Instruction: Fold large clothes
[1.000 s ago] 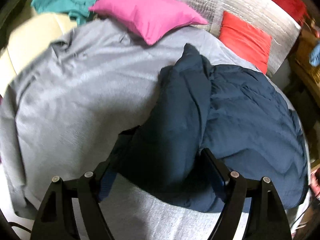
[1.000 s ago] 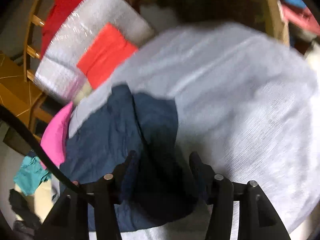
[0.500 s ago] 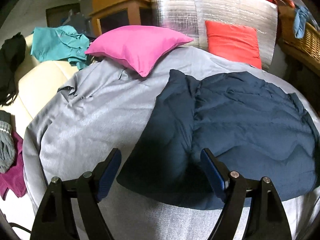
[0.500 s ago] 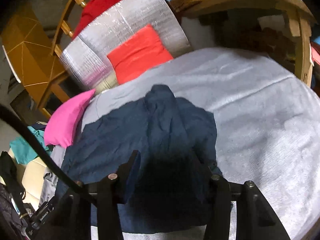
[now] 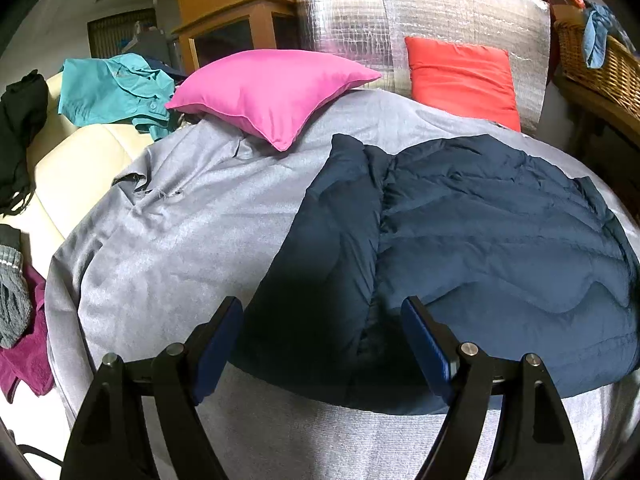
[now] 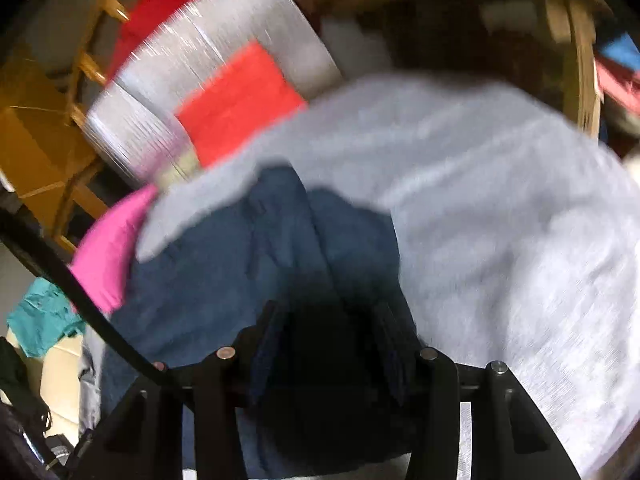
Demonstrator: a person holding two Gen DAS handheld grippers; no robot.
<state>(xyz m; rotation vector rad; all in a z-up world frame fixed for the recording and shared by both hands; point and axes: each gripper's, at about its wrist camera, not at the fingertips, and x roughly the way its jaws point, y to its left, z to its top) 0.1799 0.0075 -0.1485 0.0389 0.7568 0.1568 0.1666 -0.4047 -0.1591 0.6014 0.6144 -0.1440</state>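
Across the grey bedcover [image 5: 192, 240], a navy quilted jacket [image 5: 500, 248] lies spread at near right; far behind, pink pillow [image 5: 272, 88] and red cushion [image 5: 460, 76]. Left gripper [image 5: 322, 320] hovers open-jawed over the jacket; right gripper [image 6: 328, 320], blurred, grip unclear.

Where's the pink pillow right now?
Left wrist view, upper centre: the pink pillow lies on the grey sheet, between the teal garment and red cushion.
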